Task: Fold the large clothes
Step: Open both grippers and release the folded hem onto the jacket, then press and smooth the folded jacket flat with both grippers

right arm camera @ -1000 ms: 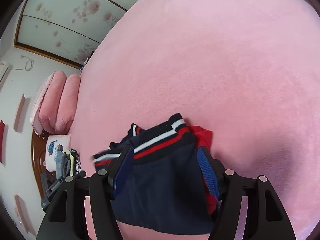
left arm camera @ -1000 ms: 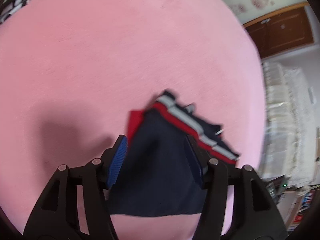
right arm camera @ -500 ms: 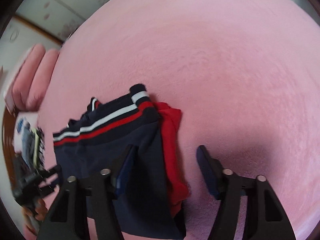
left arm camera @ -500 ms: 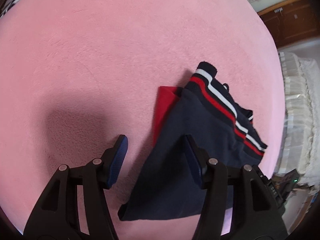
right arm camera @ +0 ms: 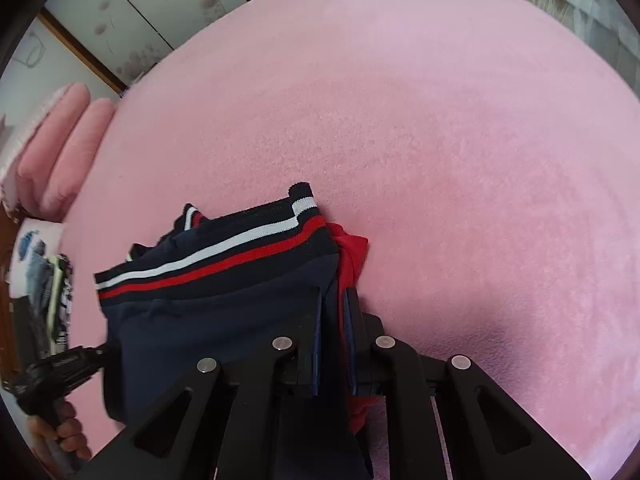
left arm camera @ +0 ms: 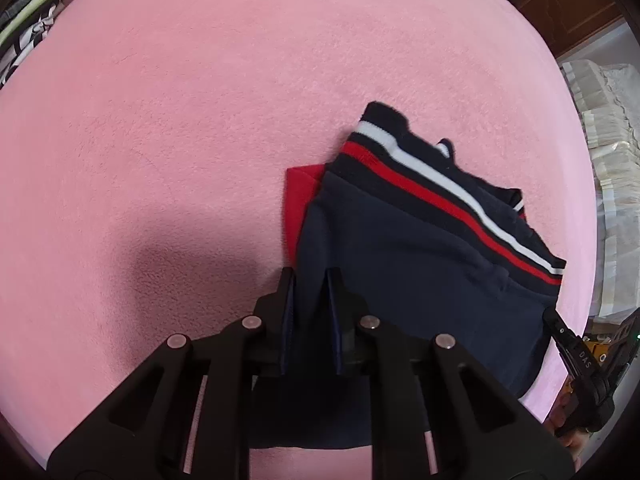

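Observation:
A folded navy garment (left arm camera: 404,264) with a red and white striped hem and red lining lies on the pink bed cover (left arm camera: 180,120). My left gripper (left arm camera: 310,276) is shut on its near left edge. In the right wrist view the same garment (right arm camera: 224,304) lies left of centre, and my right gripper (right arm camera: 334,294) is shut on its right edge, where navy and red layers meet. Each gripper shows at the edge of the other's view: the right gripper (left arm camera: 576,356) and the left gripper (right arm camera: 60,368).
The pink cover (right arm camera: 440,140) spreads wide beyond the garment. A pile of clothes (left arm camera: 28,20) lies at its far left corner. Pink pillows (right arm camera: 60,140) and a stack of clothes (right arm camera: 52,292) sit at the left. White bedding (left arm camera: 608,160) and a wooden cabinet (left arm camera: 568,4) are off the right edge.
Both grippers were open around the garment; they have now closed on its edges. The garment has settled flat on the cover.

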{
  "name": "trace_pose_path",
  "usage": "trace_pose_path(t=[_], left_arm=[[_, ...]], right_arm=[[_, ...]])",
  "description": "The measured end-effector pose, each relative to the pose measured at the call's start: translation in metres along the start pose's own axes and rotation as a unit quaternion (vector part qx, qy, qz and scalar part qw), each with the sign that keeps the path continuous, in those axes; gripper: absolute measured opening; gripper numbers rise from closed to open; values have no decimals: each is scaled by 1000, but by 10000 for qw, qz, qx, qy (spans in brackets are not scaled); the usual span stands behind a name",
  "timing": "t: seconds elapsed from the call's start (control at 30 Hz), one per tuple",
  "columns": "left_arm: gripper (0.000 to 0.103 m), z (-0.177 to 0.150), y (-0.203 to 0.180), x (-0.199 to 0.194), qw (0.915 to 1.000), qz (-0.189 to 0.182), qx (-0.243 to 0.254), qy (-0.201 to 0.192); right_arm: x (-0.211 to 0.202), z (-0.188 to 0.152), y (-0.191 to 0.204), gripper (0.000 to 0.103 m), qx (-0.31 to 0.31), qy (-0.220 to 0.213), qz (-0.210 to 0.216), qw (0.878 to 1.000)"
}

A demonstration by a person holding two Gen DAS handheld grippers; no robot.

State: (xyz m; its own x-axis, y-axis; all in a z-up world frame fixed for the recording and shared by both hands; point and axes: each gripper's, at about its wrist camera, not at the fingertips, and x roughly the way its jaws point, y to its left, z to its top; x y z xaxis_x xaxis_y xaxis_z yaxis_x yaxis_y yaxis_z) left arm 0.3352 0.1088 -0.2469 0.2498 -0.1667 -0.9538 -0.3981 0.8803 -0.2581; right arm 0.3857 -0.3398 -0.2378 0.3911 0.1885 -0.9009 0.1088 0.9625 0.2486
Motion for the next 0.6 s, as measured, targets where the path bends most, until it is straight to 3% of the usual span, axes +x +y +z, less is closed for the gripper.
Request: trace_pose_path(t=[0.1,0.17,0.23,0.3,0.4,0.5,0.57,0.6], left_arm=[[13,-7,-7,-24,9979,115,362,-522],[13,-12,-13,-43,9945,160,584,-855],[13,-16,-16,-57,9919,133,693,-1052],[13,-19,-23,-69,9898,-66,876,-1121],[13,-22,-45,-66,9878,-463,1213,-855],[13,-18,-68,-54,9856,-680,1424,-604],[13,-17,-80,-36,9846,-888,1480,-277],[13,-19,-84,-30,9834,-1043,1477,-149]], right_arm=[[-9,1,10,12,-75,-114,-134,9998],[-27,3,12,18,-149,-445,-275,9985],[-40,6,15,41,-279,-694,-365,9965],[-51,9,18,42,-431,-889,-287,9947],[-54,13,29,42,-696,-726,301,9945],[-38,11,42,41,-719,-238,920,9929],[-27,6,51,35,-743,15,1190,9901],[-20,3,56,25,-795,123,1312,9881]])
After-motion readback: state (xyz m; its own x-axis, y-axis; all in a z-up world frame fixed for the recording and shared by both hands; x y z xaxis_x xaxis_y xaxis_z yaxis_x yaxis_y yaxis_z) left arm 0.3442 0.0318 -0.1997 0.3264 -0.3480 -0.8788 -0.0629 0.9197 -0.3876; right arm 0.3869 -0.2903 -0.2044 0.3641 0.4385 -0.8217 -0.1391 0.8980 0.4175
